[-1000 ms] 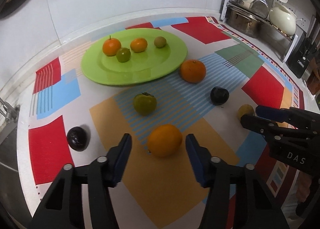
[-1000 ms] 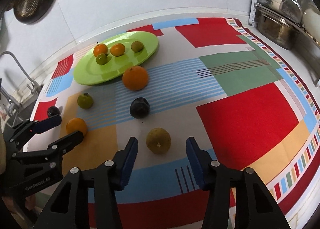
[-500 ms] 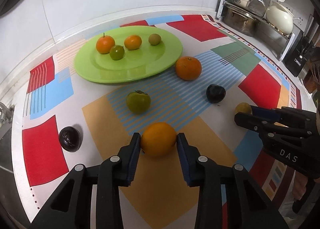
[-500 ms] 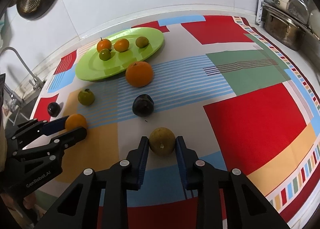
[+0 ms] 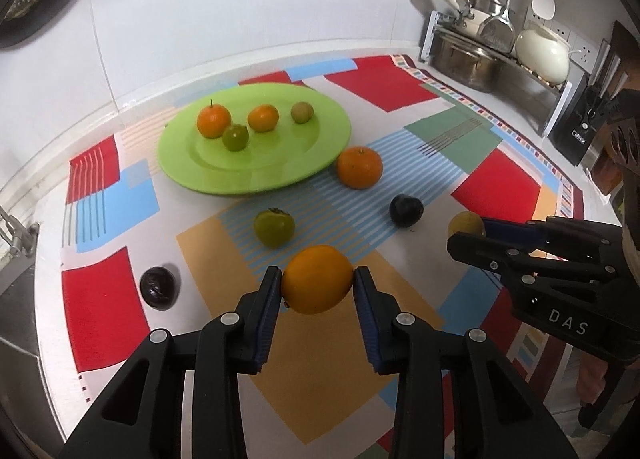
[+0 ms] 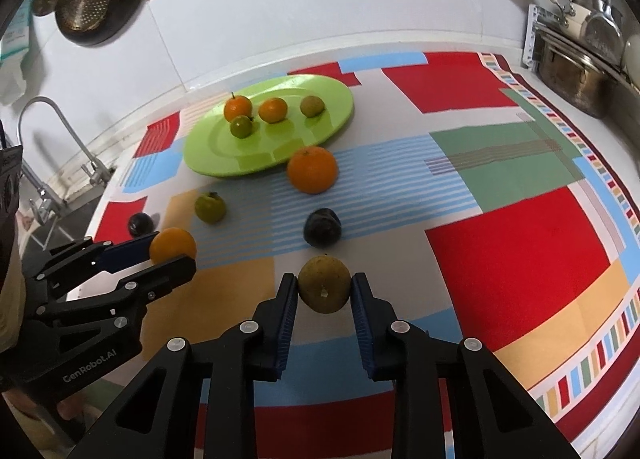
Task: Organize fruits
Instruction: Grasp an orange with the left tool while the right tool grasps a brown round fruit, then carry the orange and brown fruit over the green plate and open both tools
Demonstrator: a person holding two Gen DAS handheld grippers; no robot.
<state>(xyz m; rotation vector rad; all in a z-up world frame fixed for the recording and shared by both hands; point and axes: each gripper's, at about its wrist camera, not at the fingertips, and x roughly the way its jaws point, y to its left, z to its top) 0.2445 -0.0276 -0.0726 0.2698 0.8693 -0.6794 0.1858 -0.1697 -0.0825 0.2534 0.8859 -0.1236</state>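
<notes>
The left gripper [image 5: 316, 285] pinches an orange [image 5: 317, 279] at lower centre of its view; the right gripper [image 6: 325, 291] pinches a yellow-brown fruit [image 6: 324, 283] likewise. Beyond, upper left of centre, a green plate [image 5: 312, 163] holds four small fruits.

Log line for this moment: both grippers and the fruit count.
left gripper: shut on orange | right gripper: shut on yellow fruit | plate: four fruits | cloth: four loose
</notes>
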